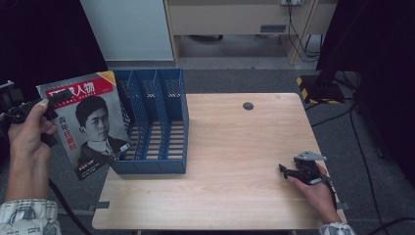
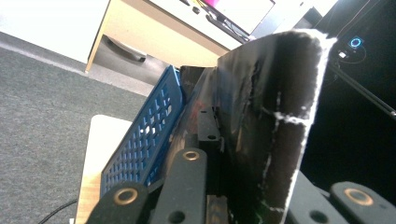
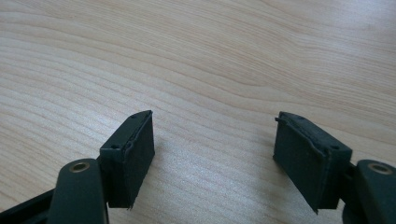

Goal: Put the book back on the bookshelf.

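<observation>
The left gripper [image 1: 46, 105] has its jaws clamped tight on the top corner of a magazine [image 1: 90, 122], which hangs tilted just left of the blue file rack [image 1: 161, 120], its lower right corner overlapping the rack's near left corner in the high view; whether it touches there I cannot tell. In the left gripper view the magazine [image 2: 261, 130] rises edge-on straight out from between the jaws, with the rack's perforated wall [image 2: 144, 140] just to their left. The risks, as I judge them: a hold on one corner lets the sheaf sag or swing, so its lower edge could catch the rack's outer wall or a divider instead of dropping into a slot; pushing on against that would buckle the pages or shove the light rack across the worktop [image 1: 235, 166]. A thin glossy cover could also slip from the pinch if the hand twists. Far to the right, the right gripper [image 1: 286, 171] rests low on the worktop, jaws spread wide with nothing between them but bare wood [image 3: 210, 70], too far off to steady the rack should it slide.
</observation>
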The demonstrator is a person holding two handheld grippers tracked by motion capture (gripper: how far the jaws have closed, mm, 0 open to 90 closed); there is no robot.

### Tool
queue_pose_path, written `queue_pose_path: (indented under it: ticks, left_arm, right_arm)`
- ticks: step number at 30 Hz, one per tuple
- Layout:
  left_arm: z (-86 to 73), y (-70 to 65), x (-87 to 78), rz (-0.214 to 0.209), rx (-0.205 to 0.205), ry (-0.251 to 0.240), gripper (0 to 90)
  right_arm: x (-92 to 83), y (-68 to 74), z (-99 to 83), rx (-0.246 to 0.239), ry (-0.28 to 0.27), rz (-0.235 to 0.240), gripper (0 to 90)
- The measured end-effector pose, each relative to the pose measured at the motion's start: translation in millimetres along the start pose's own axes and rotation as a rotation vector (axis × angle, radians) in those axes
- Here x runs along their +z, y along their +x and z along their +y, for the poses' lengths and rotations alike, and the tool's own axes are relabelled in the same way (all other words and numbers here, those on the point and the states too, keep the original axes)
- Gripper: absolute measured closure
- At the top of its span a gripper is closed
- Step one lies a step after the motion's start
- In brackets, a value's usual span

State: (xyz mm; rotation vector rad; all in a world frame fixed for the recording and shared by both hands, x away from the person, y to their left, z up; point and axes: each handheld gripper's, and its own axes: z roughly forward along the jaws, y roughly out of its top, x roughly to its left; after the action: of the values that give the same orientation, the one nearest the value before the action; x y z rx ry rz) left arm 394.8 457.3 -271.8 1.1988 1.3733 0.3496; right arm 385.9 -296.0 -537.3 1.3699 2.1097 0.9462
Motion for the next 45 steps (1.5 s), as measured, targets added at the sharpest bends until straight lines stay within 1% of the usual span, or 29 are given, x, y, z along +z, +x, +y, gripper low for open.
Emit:
queue_pose_path:
  ticks: [5,11,20,28,29,30,37,45]
  left_arm:
    - [-0.5,-6.7,9.5,0.002,0.005,0.003,86.1]
    - [-1.2,-10.5,17.3,-0.004,-0.004,-0.003,86.2]
    - [-1.5,-20.1,27.3,-0.017,0.014,0.007,86.2]
    - [-1.7,-26.8,36.0,-0.027,0.021,0.0,86.2]
    - [-1.8,-27.5,37.0,-0.028,0.027,0.001,86.2]
    - [-1.9,-27.7,37.4,-0.03,0.033,0.005,86.2]
    - [-2.4,-29.1,39.8,-0.024,0.031,-0.009,86.2]
    - [-3.6,-29.1,44.6,-0.012,0.056,-0.018,86.2]
  right_arm:
    - [-0.1,-0.5,0.1,-0.002,0.001,0.002,29.0]
    - [0.0,-0.8,0.1,0.0,0.002,0.004,29.0]
    - [0.0,-0.7,0.1,0.0,0.002,0.004,29.0]
    - [0.0,-0.8,0.1,0.0,0.003,0.005,29.0]
    - [0.0,-0.8,0.1,0.0,0.003,0.005,29.0]
    - [0.0,-0.9,0.1,0.0,0.003,0.005,29.0]
    - [0.0,-0.8,0.1,0.001,0.003,0.005,29.0]
    - [0.0,-0.8,0.1,0.002,0.003,0.006,29.1]
